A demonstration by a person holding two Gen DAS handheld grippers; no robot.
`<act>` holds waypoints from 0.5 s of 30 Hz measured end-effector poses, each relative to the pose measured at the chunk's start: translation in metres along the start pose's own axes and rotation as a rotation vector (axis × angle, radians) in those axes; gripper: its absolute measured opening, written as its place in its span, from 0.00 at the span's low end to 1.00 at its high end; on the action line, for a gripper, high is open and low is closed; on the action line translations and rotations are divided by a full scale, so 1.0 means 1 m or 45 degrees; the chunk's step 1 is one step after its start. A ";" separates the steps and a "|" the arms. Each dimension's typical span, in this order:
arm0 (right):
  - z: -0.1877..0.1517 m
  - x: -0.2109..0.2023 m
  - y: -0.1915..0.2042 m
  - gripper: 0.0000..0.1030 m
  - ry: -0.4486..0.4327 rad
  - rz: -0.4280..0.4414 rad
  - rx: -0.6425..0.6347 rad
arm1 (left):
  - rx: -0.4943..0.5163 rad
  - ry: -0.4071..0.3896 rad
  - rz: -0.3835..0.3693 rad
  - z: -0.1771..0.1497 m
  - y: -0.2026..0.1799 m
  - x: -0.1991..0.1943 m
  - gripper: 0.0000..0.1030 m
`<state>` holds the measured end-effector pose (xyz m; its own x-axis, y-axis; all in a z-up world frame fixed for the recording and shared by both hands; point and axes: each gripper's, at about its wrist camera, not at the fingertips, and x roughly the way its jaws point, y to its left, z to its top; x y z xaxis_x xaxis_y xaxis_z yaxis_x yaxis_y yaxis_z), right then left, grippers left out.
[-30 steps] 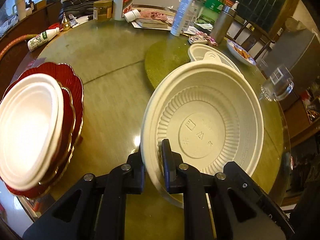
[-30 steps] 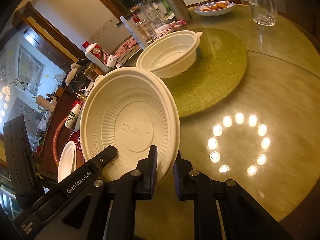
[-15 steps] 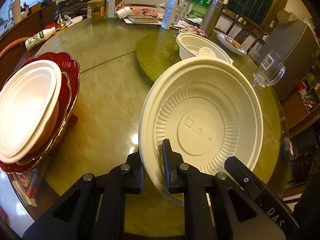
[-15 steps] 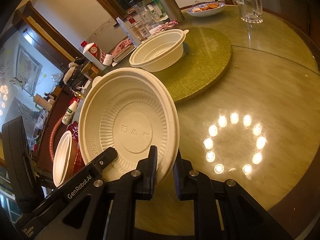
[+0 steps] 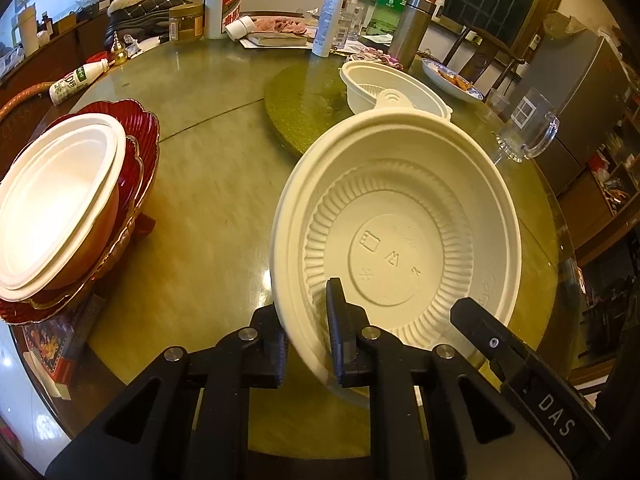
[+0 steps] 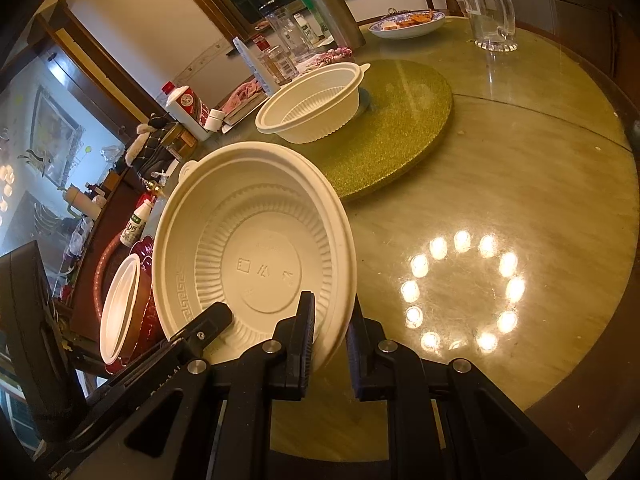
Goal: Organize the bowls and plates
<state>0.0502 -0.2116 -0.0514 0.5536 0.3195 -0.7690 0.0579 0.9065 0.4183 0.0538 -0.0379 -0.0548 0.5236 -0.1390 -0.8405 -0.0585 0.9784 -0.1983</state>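
Both grippers hold one cream plastic bowl (image 5: 400, 240) by its rim, above the table's near edge. My left gripper (image 5: 306, 340) is shut on its left rim. My right gripper (image 6: 330, 344) is shut on its right rim; the bowl (image 6: 256, 256) shows tilted there. A second cream bowl (image 5: 384, 84) (image 6: 312, 104) stands on the round green mat (image 5: 304, 108). At the left, white plates (image 5: 52, 200) lie stacked on red scalloped plates (image 5: 140, 136).
The round glass-topped table (image 6: 520, 168) carries bottles, a steel flask (image 5: 408, 32), a glass mug (image 5: 524, 128), a blue-rimmed dish of food (image 5: 452, 80) and a lying white bottle (image 5: 76, 80) along its far side. Lamp reflections glare at the right front.
Both grippers and the held bowl have drawn back toward the table's near edge and a little away from the plate stack. The grips have not changed.
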 end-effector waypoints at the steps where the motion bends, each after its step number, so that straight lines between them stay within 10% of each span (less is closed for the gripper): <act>1: 0.000 0.000 0.000 0.14 -0.001 -0.002 -0.002 | 0.002 0.000 -0.002 -0.001 0.000 -0.001 0.15; 15: -0.002 0.000 0.007 0.14 -0.006 -0.008 -0.030 | 0.002 -0.019 -0.014 -0.005 0.005 -0.009 0.16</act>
<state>0.0491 -0.2047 -0.0490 0.5570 0.3126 -0.7695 0.0417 0.9148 0.4018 0.0443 -0.0327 -0.0508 0.5366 -0.1474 -0.8309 -0.0516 0.9770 -0.2067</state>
